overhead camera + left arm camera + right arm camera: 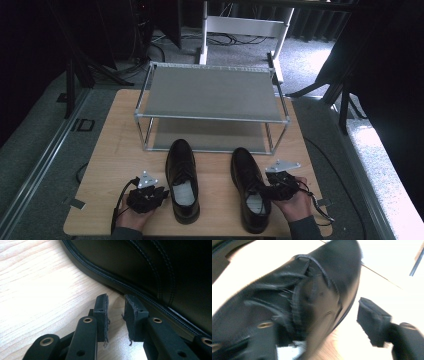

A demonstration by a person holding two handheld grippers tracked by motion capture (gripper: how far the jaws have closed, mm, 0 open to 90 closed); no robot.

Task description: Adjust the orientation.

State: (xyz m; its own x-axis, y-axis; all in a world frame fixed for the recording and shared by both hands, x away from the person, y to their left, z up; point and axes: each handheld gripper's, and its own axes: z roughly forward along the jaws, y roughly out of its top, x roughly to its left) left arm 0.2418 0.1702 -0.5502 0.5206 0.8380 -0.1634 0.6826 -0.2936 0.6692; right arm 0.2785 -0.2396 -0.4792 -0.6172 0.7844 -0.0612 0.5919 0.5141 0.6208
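So there's a light wooden tabletop [210,165] with a two-tier shoe rack [212,92] (silver metal tubes, grey fabric shelves) sitting at the 12 o'clock end, both shelves bare. In front of it, toward 6 o'clock, two glossy black leather lace-up dress shoes stand side by side with toes pointing at the rack. The left shoe [182,180] is around 7 o'clock from the table's middle, the right shoe [250,187] around 5 o'clock, with a clear strip of wood between them.

The person's left hand [131,217] holds the left gripper [147,196] just beside the left shoe, on its 9 o'clock side near the heel. In the left gripper view its jaws are only a narrow gap apart with nothing between them, just bare wood, and the shoe's stitched sole edge [120,282] runs right past the tips [116,307].

The right hand [295,205] has the right gripper [272,187] pressed up against the right shoe's 3 o'clock side, about at the opening. The right gripper view is blurry, but the jaws look spread wide around the shoe [307,297]: one pad [372,320] sits clear of the leather on the outside, the other is down in the dark by the laces and white insole. Hard to say whether that one's actually touching.
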